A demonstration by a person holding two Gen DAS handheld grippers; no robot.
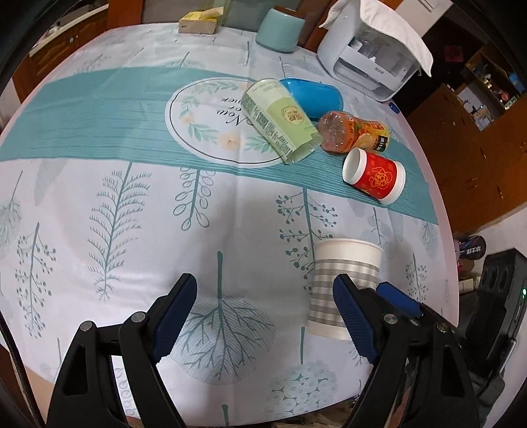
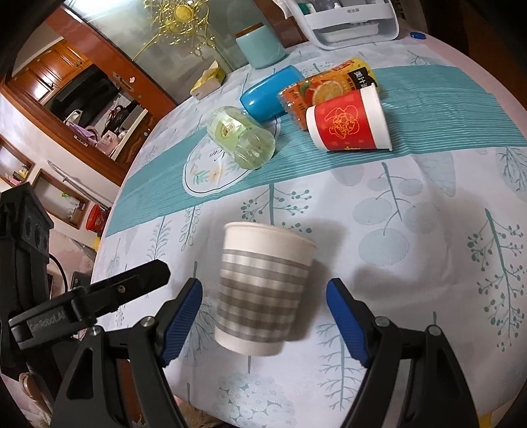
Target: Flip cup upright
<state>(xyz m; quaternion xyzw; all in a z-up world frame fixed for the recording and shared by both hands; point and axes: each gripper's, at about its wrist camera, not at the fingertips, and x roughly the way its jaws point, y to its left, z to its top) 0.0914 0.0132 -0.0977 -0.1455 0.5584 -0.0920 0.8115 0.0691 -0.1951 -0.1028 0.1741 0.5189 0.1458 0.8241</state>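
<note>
A white paper cup with grey stripes (image 2: 263, 289) stands upright on the tablecloth, mouth up, between the open fingers of my right gripper (image 2: 265, 321); the pads do not touch it. In the left wrist view the same cup (image 1: 342, 280) is at the right, partly behind my left gripper's right finger. My left gripper (image 1: 265, 316) is open and empty, to the left of the cup. The right gripper's blue pad (image 1: 398, 298) shows just right of the cup there. A red and white cup (image 1: 374, 176) lies on its side further back; it also shows in the right wrist view (image 2: 349, 120).
A green-labelled bottle (image 1: 280, 120), a blue case (image 1: 313, 95) and an orange drink bottle (image 1: 349, 131) lie on their sides mid-table. A teal canister (image 1: 280, 31), a tissue box (image 1: 199, 21) and a white appliance (image 1: 372, 49) stand at the back. The table edge (image 1: 441, 210) curves at right.
</note>
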